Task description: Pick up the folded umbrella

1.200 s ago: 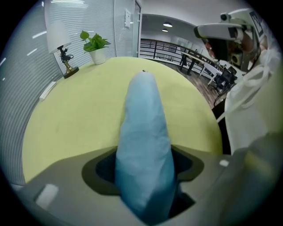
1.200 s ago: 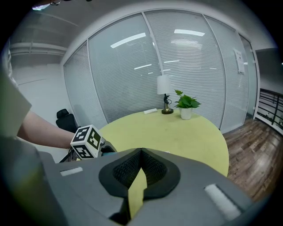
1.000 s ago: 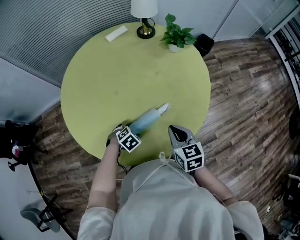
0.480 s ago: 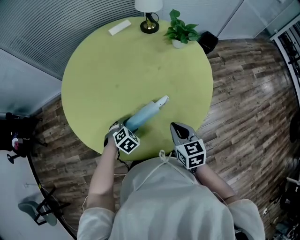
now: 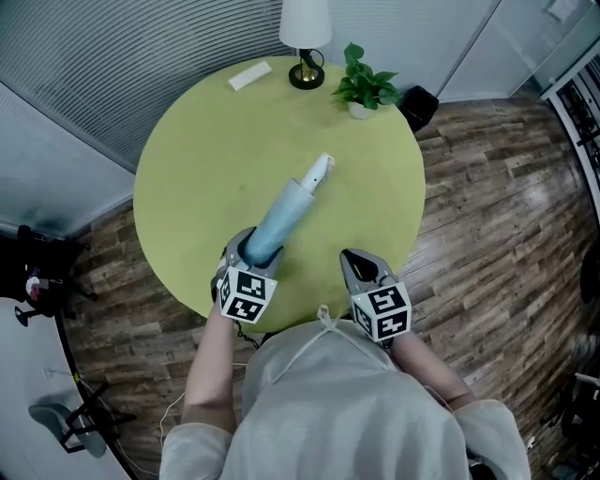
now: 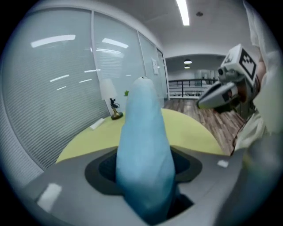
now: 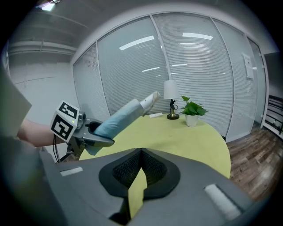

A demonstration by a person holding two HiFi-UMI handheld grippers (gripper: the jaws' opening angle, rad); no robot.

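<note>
Head view count: one round table (image 5: 206, 131), one umbrella (image 5: 284, 214), two grippers (the left gripper (image 5: 251, 253) and the right gripper (image 5: 349, 258)), one lamp (image 5: 307, 26), one potted plant (image 5: 366, 82), one flat white block (image 5: 249, 76), one black box (image 5: 417, 101) on the floor (image 5: 487, 216) by the table's far edge.
Table make: flat matte disc, yellow-green.
Umbrella make: soft pale-blue cloth, a long tapering roll with a hard white end.
Floor make: wood planks in mixed browns.
Room: walls (image 5: 112, 56) of glass panels with fine horizontal slats.
Grippers' make: grey shells, black ribbed pads (image 7: 126, 170), each with a cube (image 5: 380, 312) of black-and-white squares.
Umbrella place: gripped by its thick end, clear of the table, slanting up with its white end toward the lamp.
Left gripper: jaws clamped on the umbrella's thick end; the cloth fills the gap between the pads.
Right gripper: jaw tips meet, nothing between them; it hangs over the table's near edge, apart from the umbrella.
Left arm: bare forearm (image 5: 211, 366) stretched forward from a pale sleeve (image 5: 187, 450), gripper aimed away from the body.
Right arm: held close to the body, gripper aimed forward and down.
</note>
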